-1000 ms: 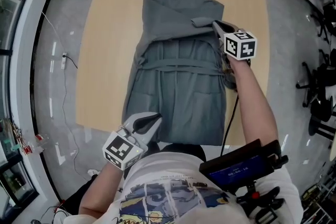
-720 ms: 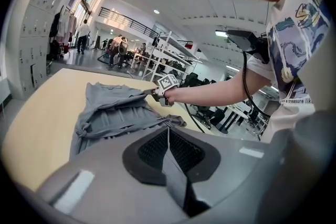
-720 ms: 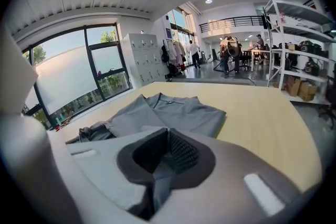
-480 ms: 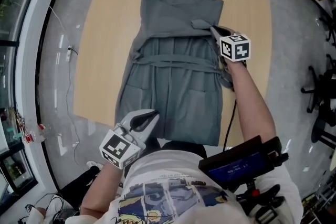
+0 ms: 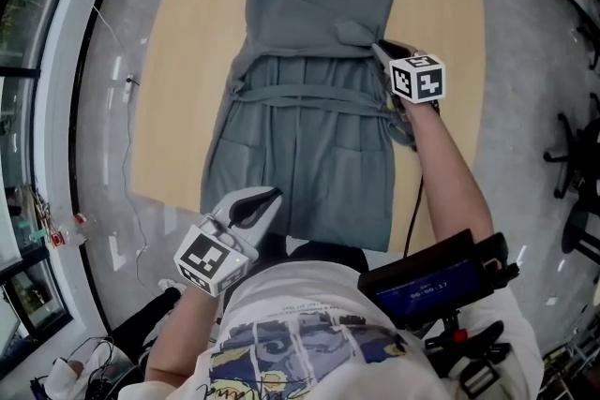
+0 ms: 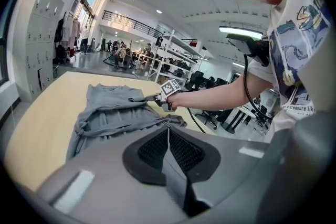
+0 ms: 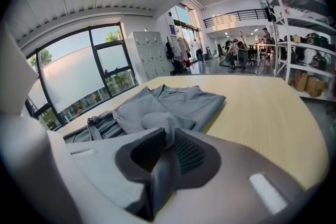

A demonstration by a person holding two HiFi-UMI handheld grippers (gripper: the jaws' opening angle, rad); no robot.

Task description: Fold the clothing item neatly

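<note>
Ample bare table (image 5: 173,61) flanks both dress (image 5: 309,126) edges.

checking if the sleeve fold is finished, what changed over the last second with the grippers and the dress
The jaws of the right gripper have just been opening, with the folded sleeve end still lying between them on the chest of the grey dress. The left gripper stays shut and empty by the hem; the dress lies as before on the wooden table.
</note>
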